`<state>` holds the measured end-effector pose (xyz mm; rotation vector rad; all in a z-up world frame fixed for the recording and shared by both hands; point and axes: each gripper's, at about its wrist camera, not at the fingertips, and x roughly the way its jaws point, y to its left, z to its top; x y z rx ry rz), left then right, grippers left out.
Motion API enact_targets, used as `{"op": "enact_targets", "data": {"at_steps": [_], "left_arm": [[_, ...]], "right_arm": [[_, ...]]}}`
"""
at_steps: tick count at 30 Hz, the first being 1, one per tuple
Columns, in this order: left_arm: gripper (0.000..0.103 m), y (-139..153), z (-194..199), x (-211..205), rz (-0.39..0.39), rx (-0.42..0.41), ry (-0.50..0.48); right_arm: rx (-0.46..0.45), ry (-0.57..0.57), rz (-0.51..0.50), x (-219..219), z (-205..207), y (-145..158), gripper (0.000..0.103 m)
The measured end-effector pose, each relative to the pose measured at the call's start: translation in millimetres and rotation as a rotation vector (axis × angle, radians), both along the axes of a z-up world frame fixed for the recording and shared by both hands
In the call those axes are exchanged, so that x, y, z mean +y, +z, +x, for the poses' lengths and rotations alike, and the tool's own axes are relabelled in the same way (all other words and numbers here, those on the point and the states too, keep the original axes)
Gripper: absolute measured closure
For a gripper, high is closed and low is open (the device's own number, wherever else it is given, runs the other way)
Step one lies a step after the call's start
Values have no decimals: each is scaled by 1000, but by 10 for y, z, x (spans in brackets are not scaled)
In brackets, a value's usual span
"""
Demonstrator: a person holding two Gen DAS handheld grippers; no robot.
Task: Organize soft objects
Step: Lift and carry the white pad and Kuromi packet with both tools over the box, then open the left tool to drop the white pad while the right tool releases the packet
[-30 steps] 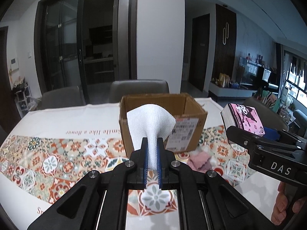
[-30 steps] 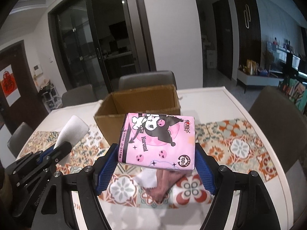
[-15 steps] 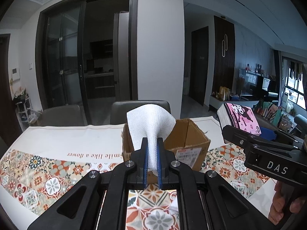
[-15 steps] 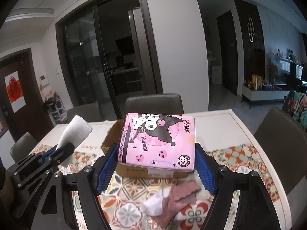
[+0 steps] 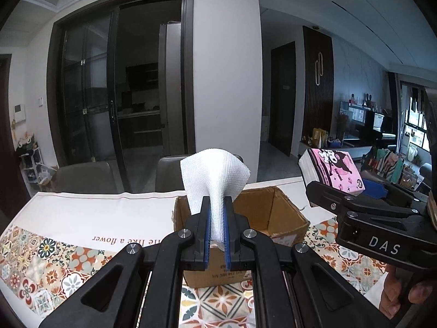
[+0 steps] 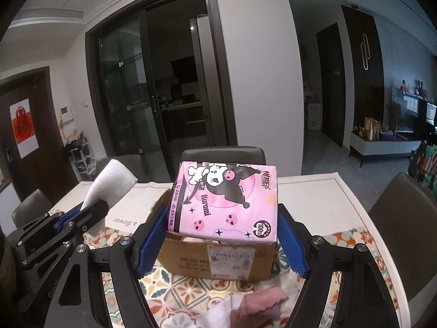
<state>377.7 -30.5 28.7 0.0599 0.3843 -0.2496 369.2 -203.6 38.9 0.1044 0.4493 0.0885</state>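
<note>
My left gripper [image 5: 217, 218] is shut on a white waffle-weave cloth [image 5: 215, 175], which stands up from the blue pads just before the open cardboard box [image 5: 273, 218]. In the right wrist view the same cloth [image 6: 109, 186] shows at the left. My right gripper [image 6: 222, 235] is shut on a pink Kuromi tissue pack [image 6: 224, 199], held flat above the near edge of the box [image 6: 215, 259]. The pack [image 5: 331, 170] appears at the right of the left wrist view, level with the box's rim.
A pink cloth [image 6: 259, 303] and a white cloth [image 6: 218, 314] lie on the patterned tablecloth [image 5: 54, 262] in front of the box. Grey chairs [image 6: 224, 154] stand at the table's far side and right side [image 6: 404, 218]. A hand [image 5: 396, 295] grips the right tool.
Both grippers have risen and moved closer to the box with their loads. The box now sits lower and nearer in both views, and the loose cloths slid toward the bottom edge.
</note>
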Motion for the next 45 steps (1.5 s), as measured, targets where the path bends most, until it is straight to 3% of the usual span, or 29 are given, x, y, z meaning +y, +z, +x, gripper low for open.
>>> {"op": "enact_targets", "data": {"at_steps": [12,36,37,41,45], "left_arm": [[94,-167,393,-60,5,35,-3],[93,-687,981,-226,33,192,-19],[92,-693,987,-232,32,198,-20],[71,-721,1018,-229,31,217,-26],[65,-713,995,-234,38,216,-23]], "right_arm": [[20,23,-13,-4,399,-104,26],[201,47,-37,-29,1170,-663,26],[208,48,-36,-20,1194,-674,26],[260,65,-14,-50,1285,-748,25],[257,56,-7,-89,1267,-754,25]]}}
